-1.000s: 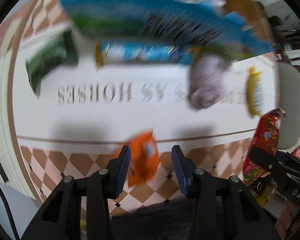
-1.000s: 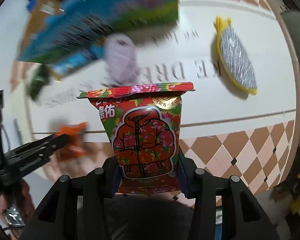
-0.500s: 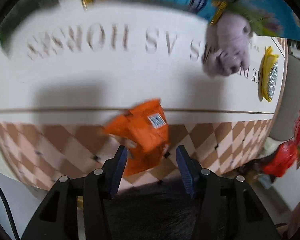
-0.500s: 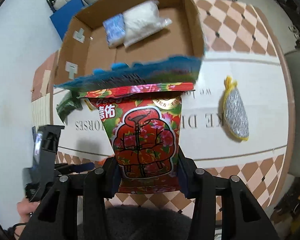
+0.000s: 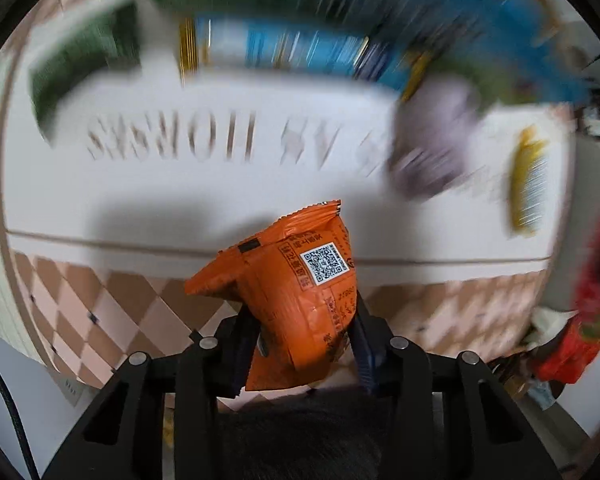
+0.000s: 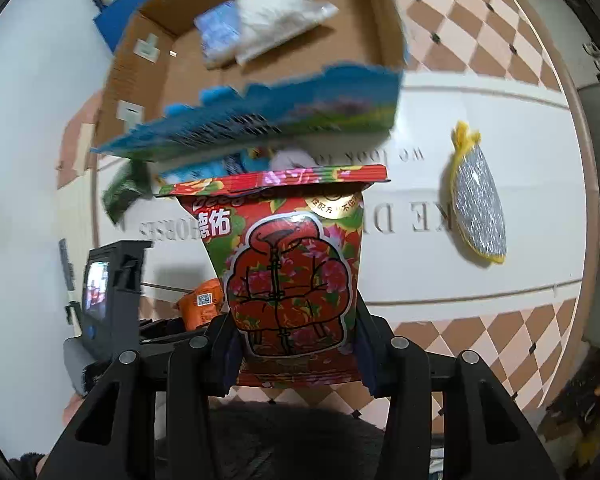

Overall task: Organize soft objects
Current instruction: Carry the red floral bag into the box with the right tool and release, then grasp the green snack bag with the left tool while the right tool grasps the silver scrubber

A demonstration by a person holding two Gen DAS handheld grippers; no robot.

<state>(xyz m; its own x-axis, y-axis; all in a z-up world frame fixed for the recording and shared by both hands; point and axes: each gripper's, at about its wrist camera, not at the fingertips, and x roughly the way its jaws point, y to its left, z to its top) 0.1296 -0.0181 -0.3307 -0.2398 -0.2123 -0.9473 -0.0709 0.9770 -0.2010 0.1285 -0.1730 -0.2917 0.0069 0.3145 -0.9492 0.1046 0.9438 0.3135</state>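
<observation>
Looking past your right tongs [image 6: 296, 344], the cardboard box [image 6: 148, 80] lies straight beyond them, its long side running across your view; that decides the drop. Nearer than the box, the white mat [image 6: 480, 92] with grey lettering covers the checkered floor [image 6: 480, 40]; a silver scrubber [image 6: 478, 208] lies right of the box, a green pouch [image 6: 124, 192] at its left corner. Your right tongs are clenched on the upright red floral packet [image 6: 292, 272], closer to the box. Your left tongs [image 5: 300, 344] have just been closing and now grip the tilted orange packet [image 5: 296, 300].
</observation>
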